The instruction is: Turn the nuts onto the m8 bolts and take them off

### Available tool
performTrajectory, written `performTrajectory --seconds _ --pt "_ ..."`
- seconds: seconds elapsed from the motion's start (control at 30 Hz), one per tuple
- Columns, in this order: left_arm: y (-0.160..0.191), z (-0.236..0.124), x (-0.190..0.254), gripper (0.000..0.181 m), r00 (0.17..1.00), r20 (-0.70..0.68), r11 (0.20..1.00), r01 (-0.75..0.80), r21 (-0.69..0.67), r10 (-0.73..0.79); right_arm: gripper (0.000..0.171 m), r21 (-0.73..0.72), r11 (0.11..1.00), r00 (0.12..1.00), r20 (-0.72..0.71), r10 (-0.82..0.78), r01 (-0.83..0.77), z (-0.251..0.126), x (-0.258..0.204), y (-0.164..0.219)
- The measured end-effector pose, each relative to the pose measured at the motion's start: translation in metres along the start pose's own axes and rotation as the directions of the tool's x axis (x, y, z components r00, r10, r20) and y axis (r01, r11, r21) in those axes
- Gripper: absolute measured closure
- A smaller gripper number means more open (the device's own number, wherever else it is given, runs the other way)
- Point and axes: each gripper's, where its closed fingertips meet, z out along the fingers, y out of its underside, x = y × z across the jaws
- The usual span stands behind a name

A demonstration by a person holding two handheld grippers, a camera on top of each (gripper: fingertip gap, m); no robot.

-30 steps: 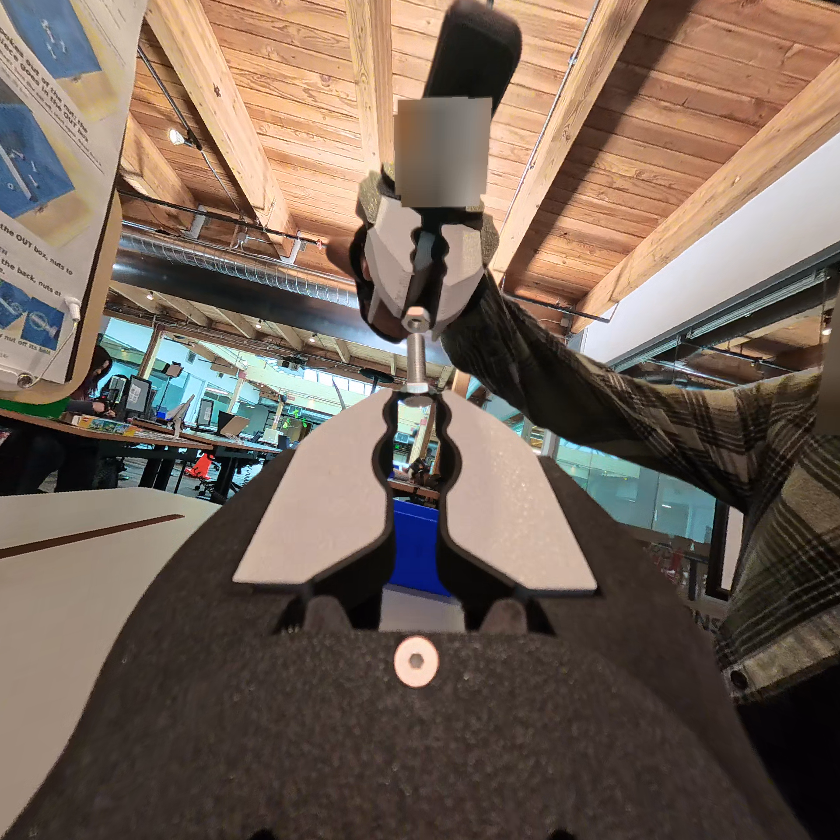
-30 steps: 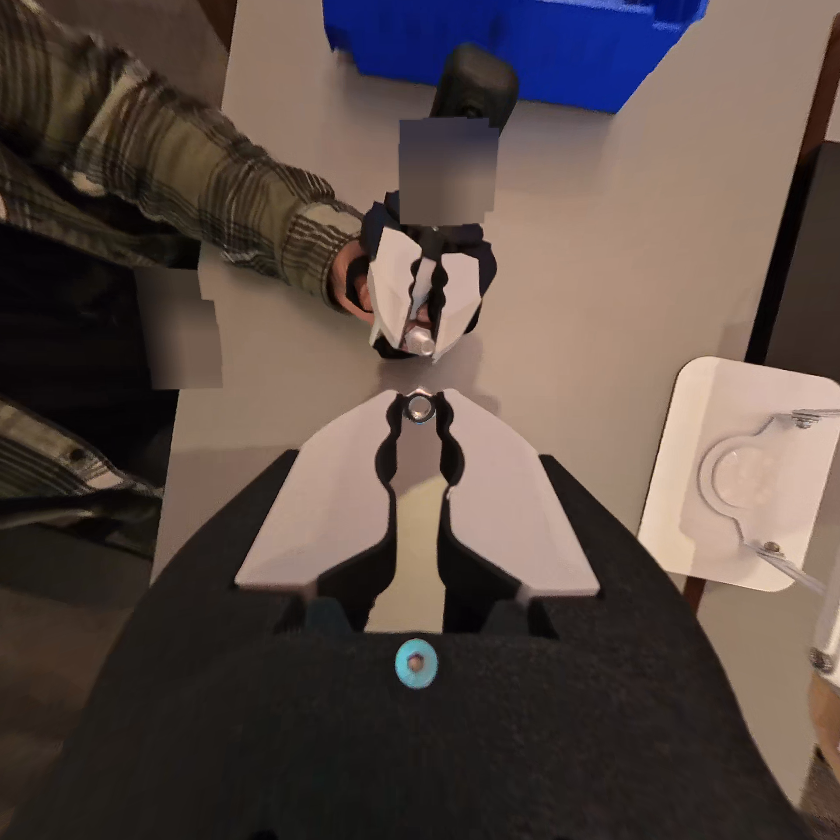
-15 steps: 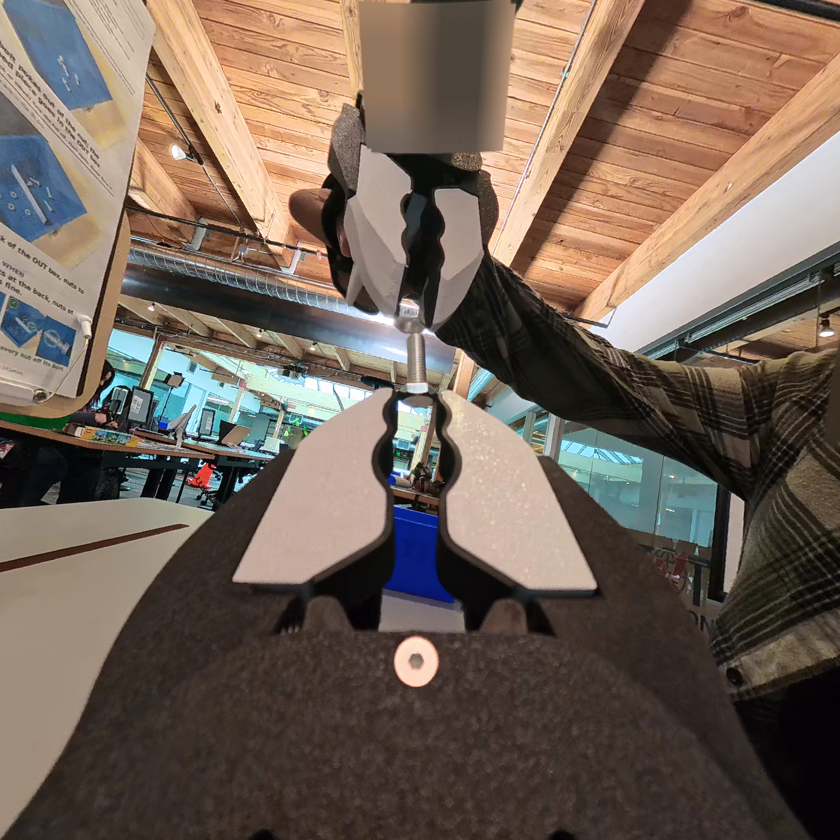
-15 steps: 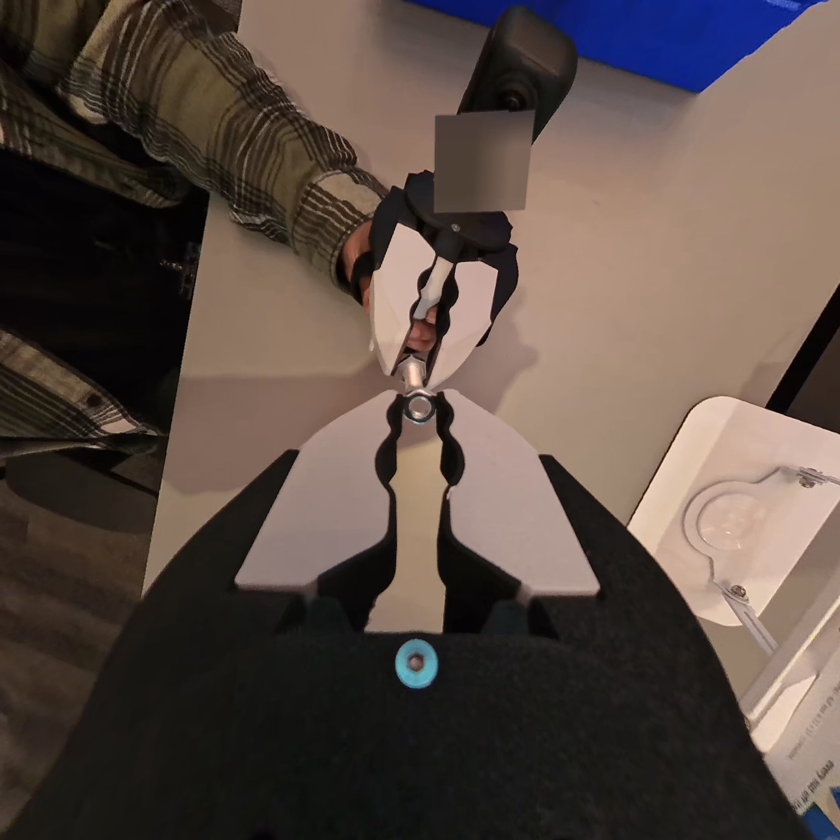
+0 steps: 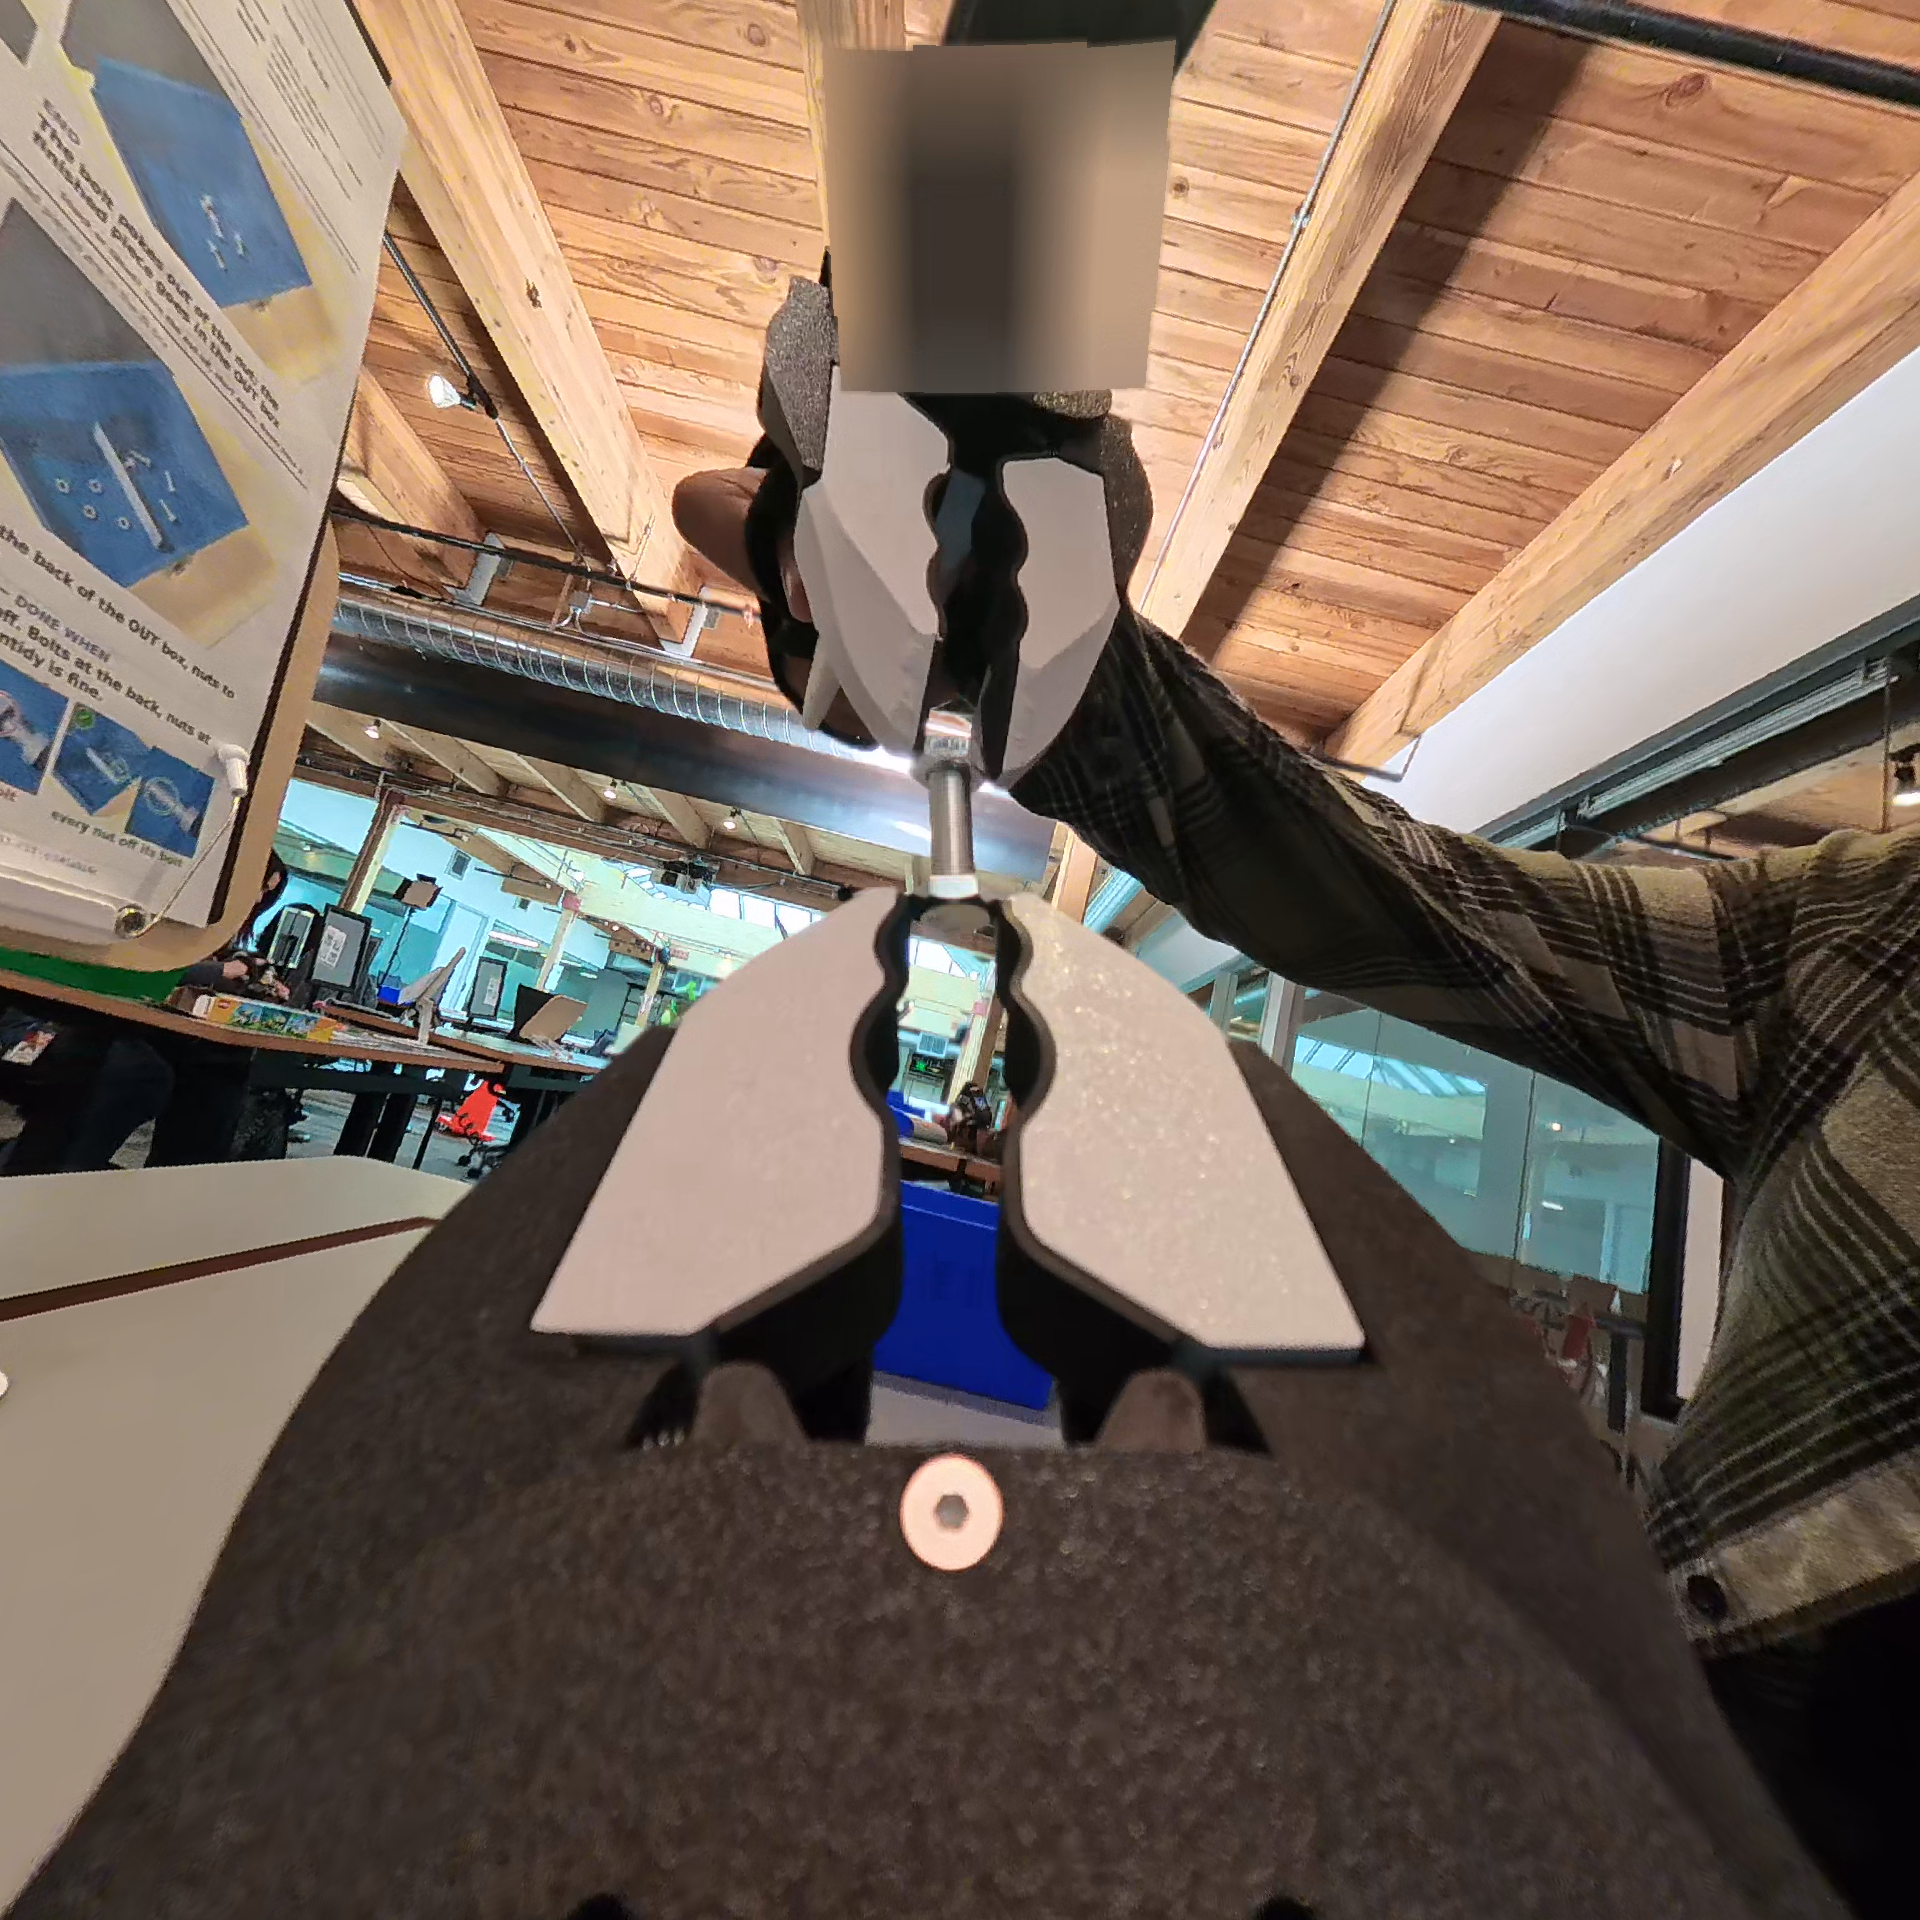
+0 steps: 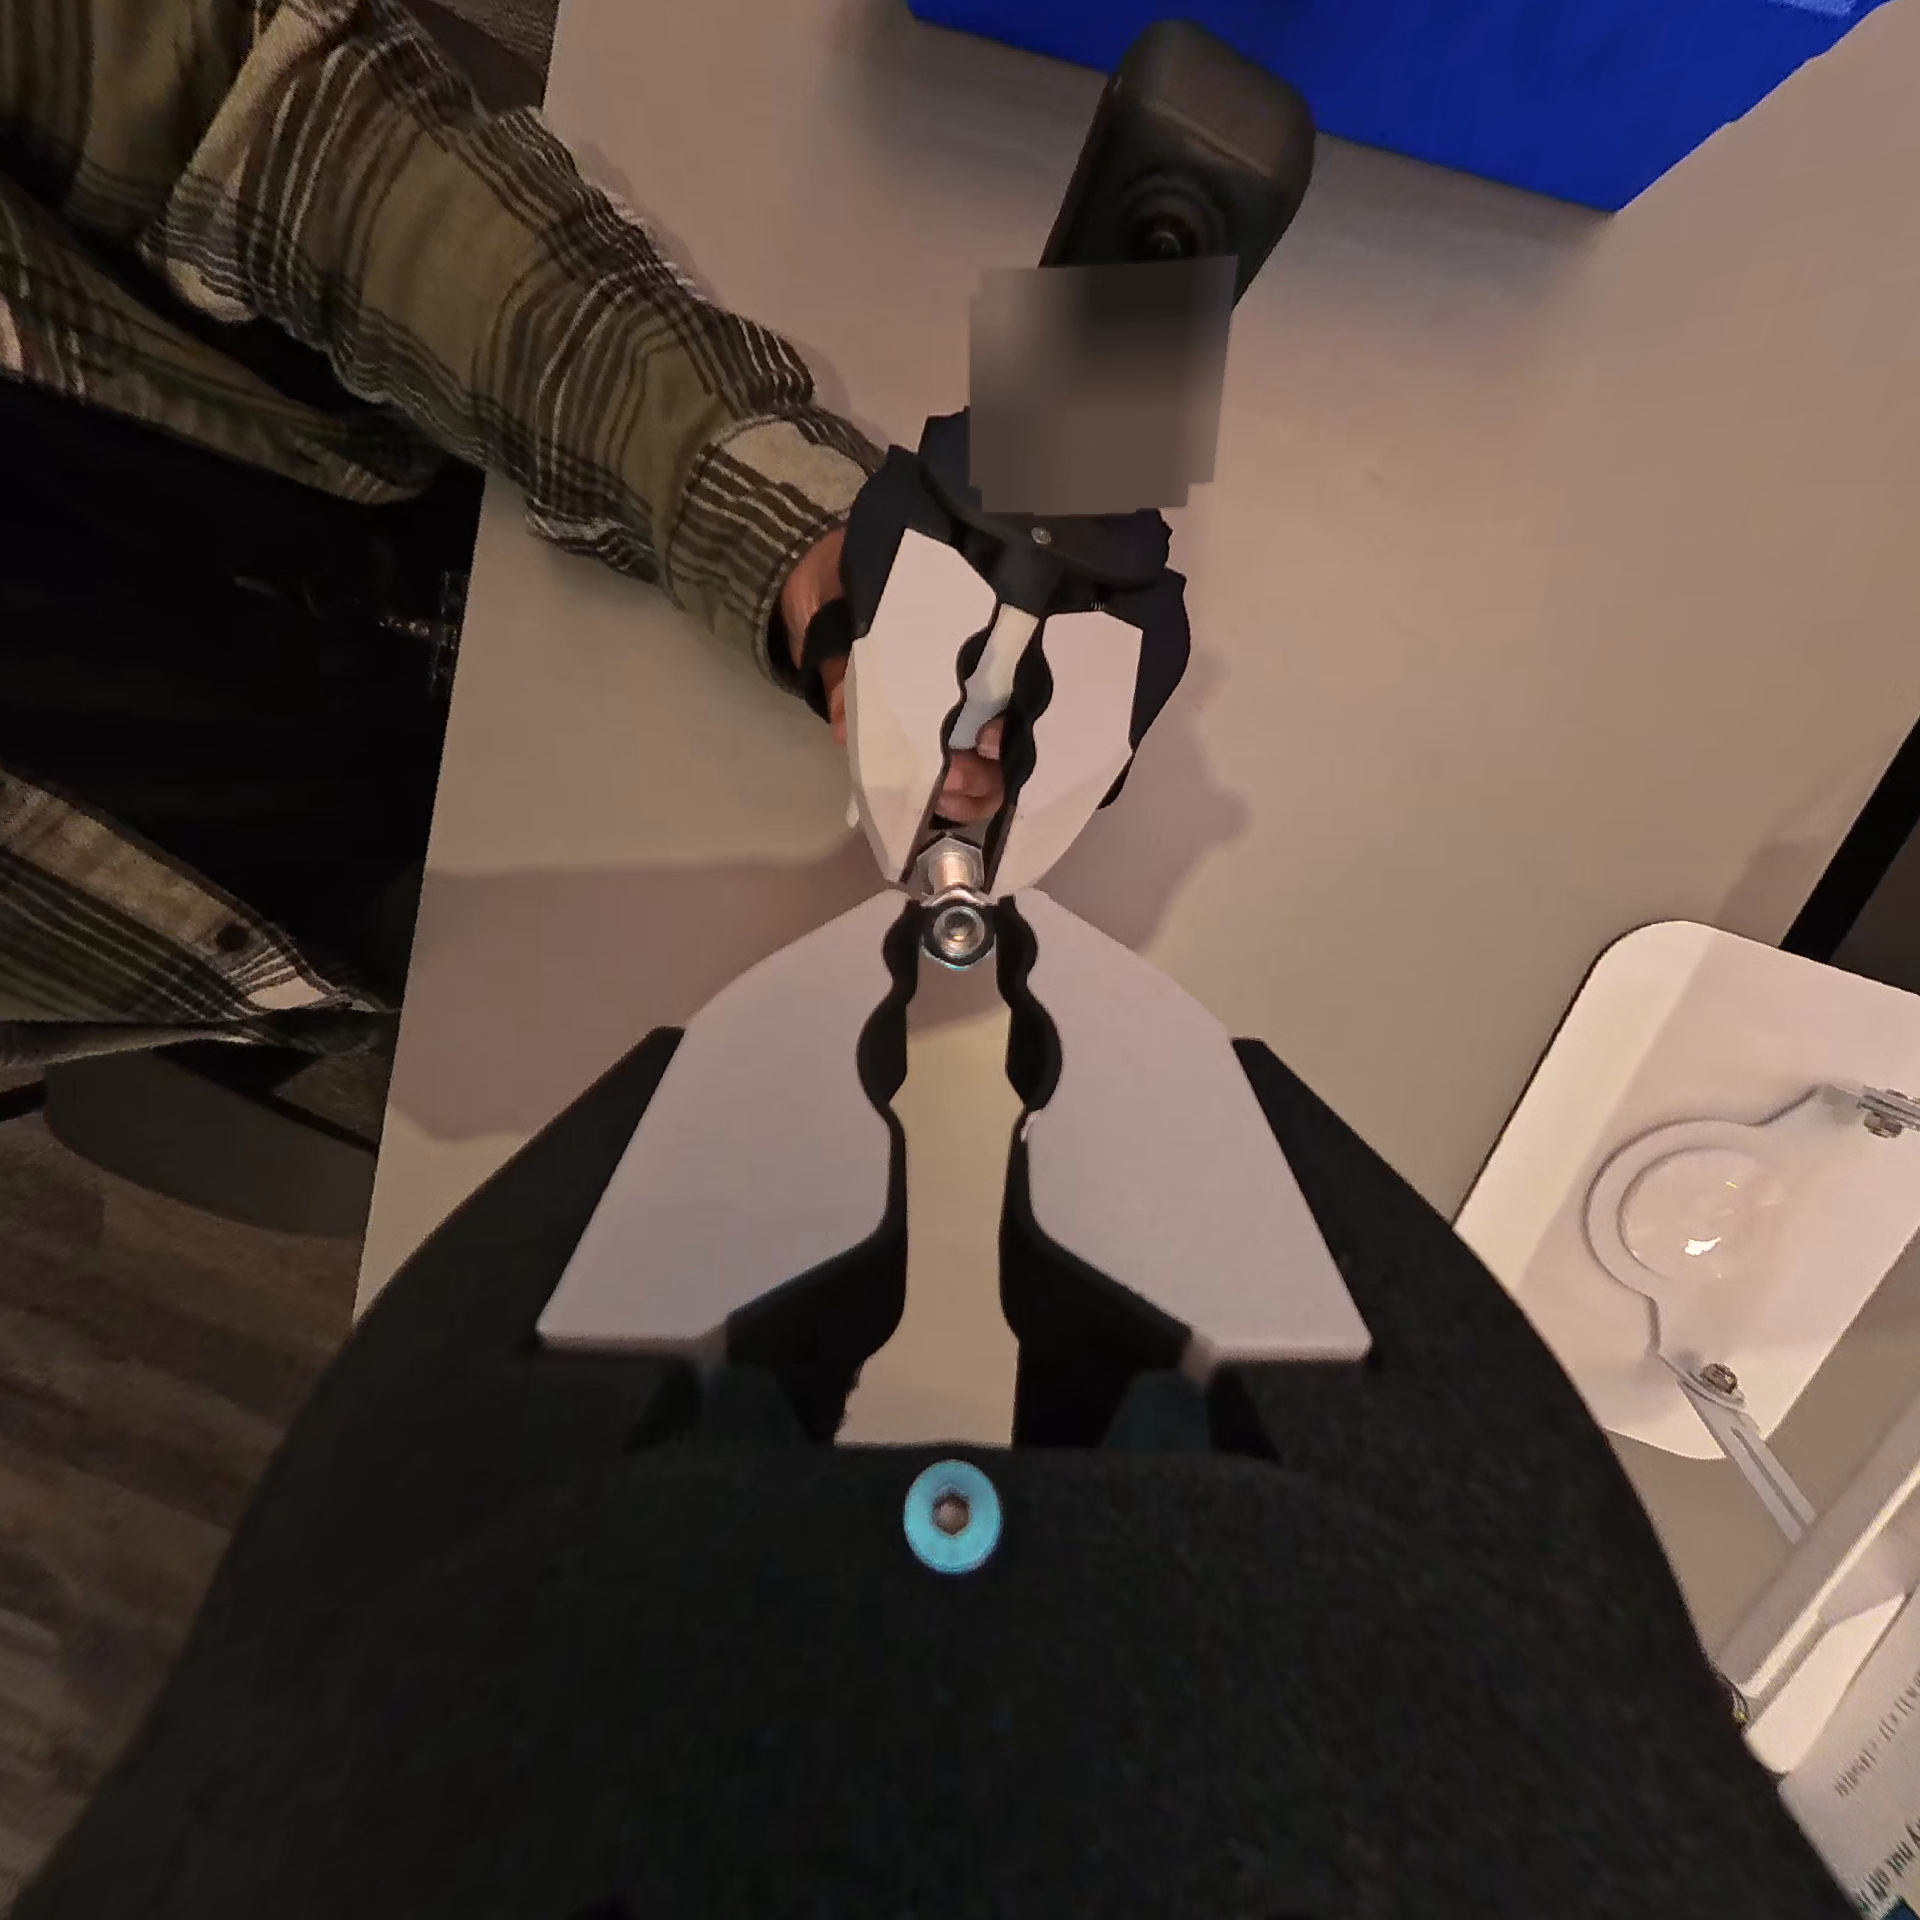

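The left claw [image 5: 954, 906] is closed on the head of the bolt [image 5: 950, 831], whose threaded shank points up toward the wooden ceiling. The right claw [image 6: 956, 914], pointing down over the grey surface [image 6: 1455, 623], is closed on the nut [image 6: 956, 932], which sits at the bolt's free end. Both are held in the air above the surface, near its left edge. A blue bin [image 6: 1558, 94] stands at the far edge.
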Motion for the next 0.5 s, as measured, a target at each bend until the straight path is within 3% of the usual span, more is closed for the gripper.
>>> performTrajectory --seconds 0.33,0.5 --pt "-0.012 -0.003 0.003 0.167 1.0 -0.016 0.996 0.011 0.092 -0.009 0.157 0.052 0.997 0.999 0.005 0.053 -0.053 -0.001 0.002 -0.017" --pt "-0.01 -0.002 0.004 0.167 1.0 -0.014 0.997 -0.003 0.075 0.004 0.157 0.047 0.997 0.998 0.004 0.056 -0.056 0.0 0.001 -0.016"
